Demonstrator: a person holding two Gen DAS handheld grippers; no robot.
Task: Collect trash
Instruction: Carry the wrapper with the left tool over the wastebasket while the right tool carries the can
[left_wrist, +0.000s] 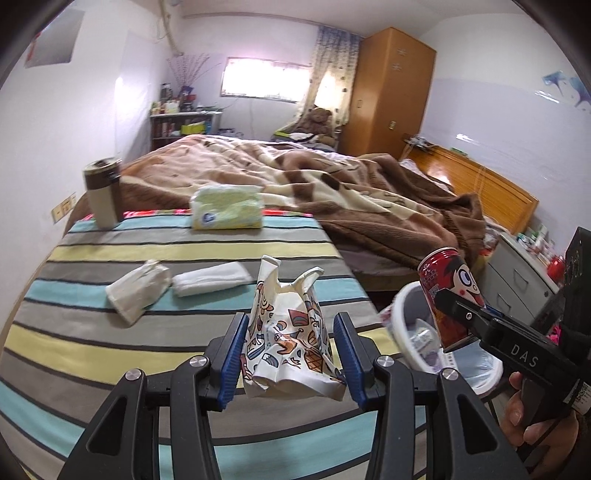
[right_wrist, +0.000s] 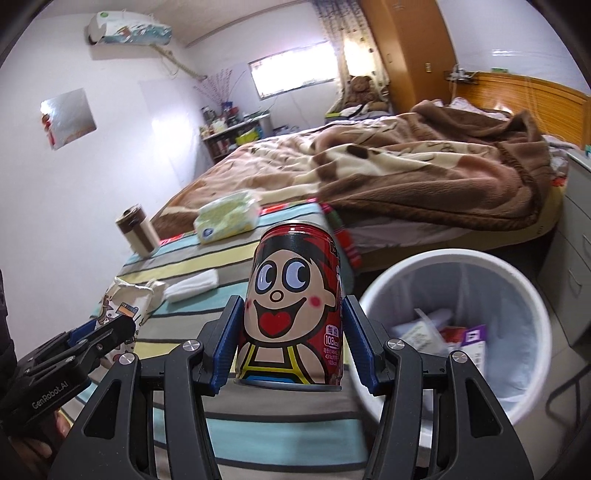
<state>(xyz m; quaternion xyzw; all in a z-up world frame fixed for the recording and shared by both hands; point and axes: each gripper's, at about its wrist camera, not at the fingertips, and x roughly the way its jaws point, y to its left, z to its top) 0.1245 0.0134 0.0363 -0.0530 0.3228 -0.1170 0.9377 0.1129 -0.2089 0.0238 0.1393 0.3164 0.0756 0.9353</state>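
At lower centre of its view, the left gripper (left_wrist: 291, 354) pinches a crumpled paper cup (left_wrist: 290, 332) above the striped bench (left_wrist: 110, 347). The right gripper (right_wrist: 291, 339) clamps a red can (right_wrist: 291, 310) at frame centre, beside the white bin (right_wrist: 458, 332) at lower right.

A tissue pack (left_wrist: 226, 208) and canister (left_wrist: 102, 194) are set behind 2 wads (left_wrist: 138, 291) on the striped cloth (left_wrist: 92, 332); a bin (right_wrist: 458, 332) stands right.

right gripper (left_wrist: 448, 325): "DAS" | left gripper (right_wrist: 127, 321): "GenRobot.AI" | can (right_wrist: 291, 306): "103"
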